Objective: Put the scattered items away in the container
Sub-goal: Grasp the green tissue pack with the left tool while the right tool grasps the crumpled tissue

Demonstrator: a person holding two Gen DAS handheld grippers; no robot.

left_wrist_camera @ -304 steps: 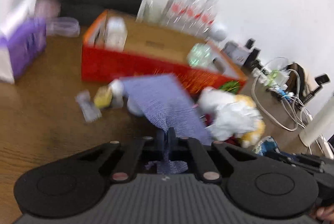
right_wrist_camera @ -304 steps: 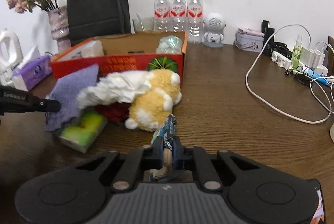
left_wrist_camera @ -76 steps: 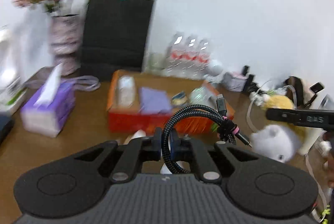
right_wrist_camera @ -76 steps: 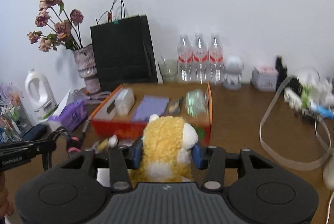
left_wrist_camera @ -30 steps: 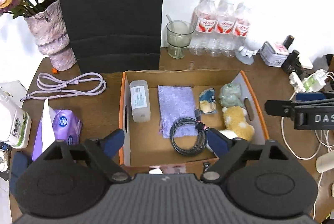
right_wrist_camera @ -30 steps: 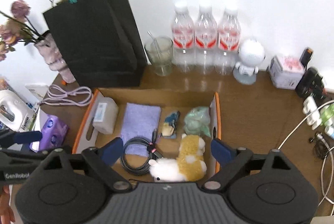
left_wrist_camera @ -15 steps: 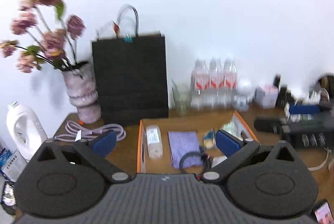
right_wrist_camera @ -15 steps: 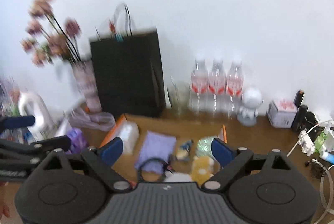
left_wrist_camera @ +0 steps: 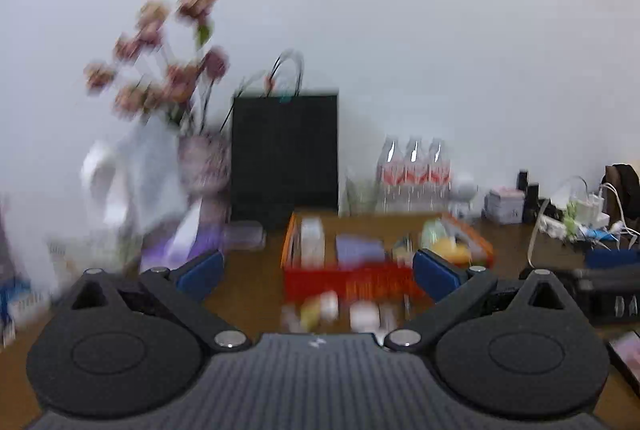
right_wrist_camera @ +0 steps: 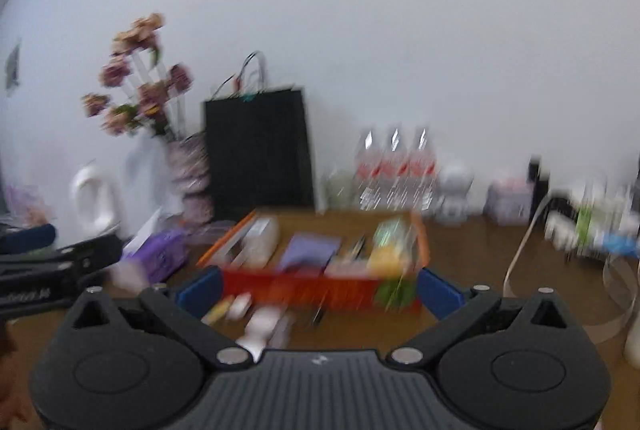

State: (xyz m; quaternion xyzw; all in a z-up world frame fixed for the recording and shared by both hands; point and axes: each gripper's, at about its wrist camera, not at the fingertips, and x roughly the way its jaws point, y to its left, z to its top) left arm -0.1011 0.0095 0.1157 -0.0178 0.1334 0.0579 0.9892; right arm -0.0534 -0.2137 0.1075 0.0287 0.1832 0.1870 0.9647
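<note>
While small items (right_wrist_camera: 260, 314) lie before the box (right_wrist_camera: 320, 286), both hand-held grippers, left (left_wrist_camera: 316, 272) empty and spread, right (right_wrist_camera: 318, 288) empty and opening, must next descend to them.

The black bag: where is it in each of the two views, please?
Left wrist view: the black bag stands centre, against the wall, behind the box.
Right wrist view: the bag stands left of centre, behind the box's left end.
Shared landmark: three bottles to its right.

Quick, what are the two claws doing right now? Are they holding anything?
Left claw: wide open, holding nothing.
Right claw: its jaws are opening, nothing between them.
</note>
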